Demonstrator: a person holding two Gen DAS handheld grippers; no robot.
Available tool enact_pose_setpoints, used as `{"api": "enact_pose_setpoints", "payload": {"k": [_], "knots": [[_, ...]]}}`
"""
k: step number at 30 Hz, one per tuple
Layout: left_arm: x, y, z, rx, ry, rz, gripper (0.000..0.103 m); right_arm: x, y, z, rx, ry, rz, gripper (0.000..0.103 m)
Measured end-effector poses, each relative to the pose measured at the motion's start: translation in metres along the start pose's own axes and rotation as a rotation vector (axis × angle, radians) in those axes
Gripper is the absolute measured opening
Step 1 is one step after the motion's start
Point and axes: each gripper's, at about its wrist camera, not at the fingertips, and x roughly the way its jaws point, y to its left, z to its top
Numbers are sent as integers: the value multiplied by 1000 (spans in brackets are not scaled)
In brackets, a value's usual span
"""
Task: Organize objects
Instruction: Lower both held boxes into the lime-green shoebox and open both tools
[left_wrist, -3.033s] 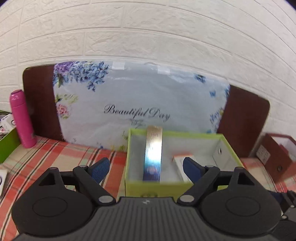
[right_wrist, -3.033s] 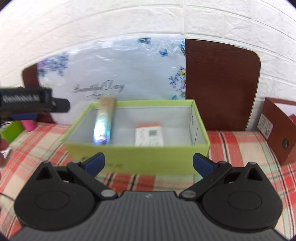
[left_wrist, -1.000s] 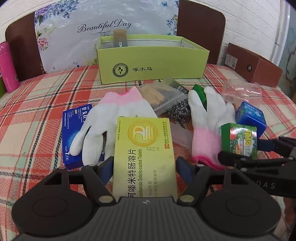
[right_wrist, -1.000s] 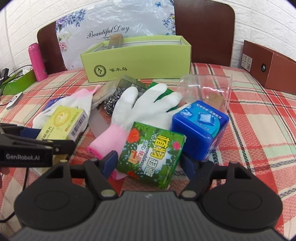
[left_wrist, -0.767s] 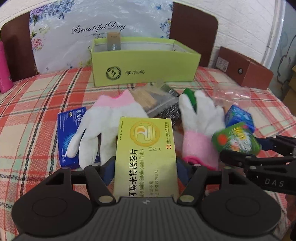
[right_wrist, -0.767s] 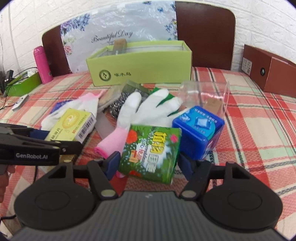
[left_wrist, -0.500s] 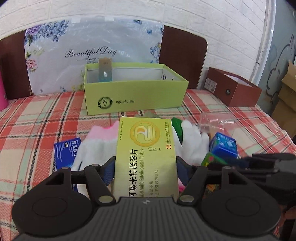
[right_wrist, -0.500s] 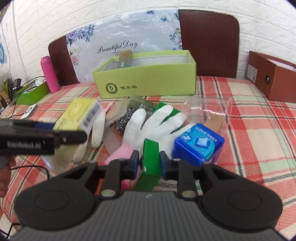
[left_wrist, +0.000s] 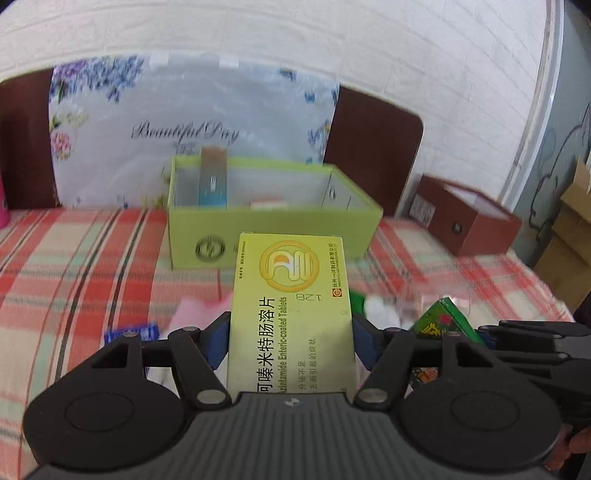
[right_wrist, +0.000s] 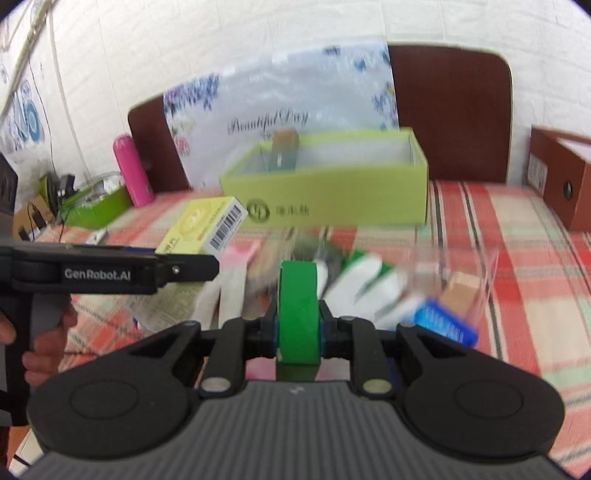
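Between the blue pads of the left hand-held gripper (left_wrist: 291, 341) sits a yellow tablet box (left_wrist: 290, 317), gripped by its long sides and lifted clear of the checked surface (left_wrist: 81, 266), its printed face up. Beyond it, at the far side, stands an open lime-green box (left_wrist: 273, 236) with a tall bluish carton (left_wrist: 212, 177) leaning inside at its left and a small white-and-orange packet (left_wrist: 266, 204) on its floor. To the right of that lies a brown box (left_wrist: 476, 225).

On the right, the right hand-held gripper (right_wrist: 297, 330) has its jaws closing tight on a green box (right_wrist: 297, 306), held edge-on and raised above the clutter. Below and beyond it, blurred, lie white gloves with pink cuffs (right_wrist: 364, 282), a blue container (right_wrist: 445, 325) and a clear plastic tub (right_wrist: 458, 275). A pink bottle (right_wrist: 133, 170) stands at the far left. A person's hand (right_wrist: 40, 338) grasps the left tool's handle at the near left.
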Motion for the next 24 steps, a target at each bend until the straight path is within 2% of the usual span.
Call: {"api": "enact_pose_setpoints", "payload": {"k": [4,7,13,20,24], "knots": [[13,-1,37,-14,-71,-8,69,5,-10,43,10,-92,7,18],[34,3,63,-44,-95,-10,69,22,-17,73,1,-141,-26,18],[95,19,105,-73,-107,61,69,75,-41,127,30,-186,-83,18],[150,43,120,-117,-81,101,69,150,-66,144,26,-131,-161,18],[172,51,118,-122,-54,131,69,172,-69,147,14,-137,-160,18]]}}
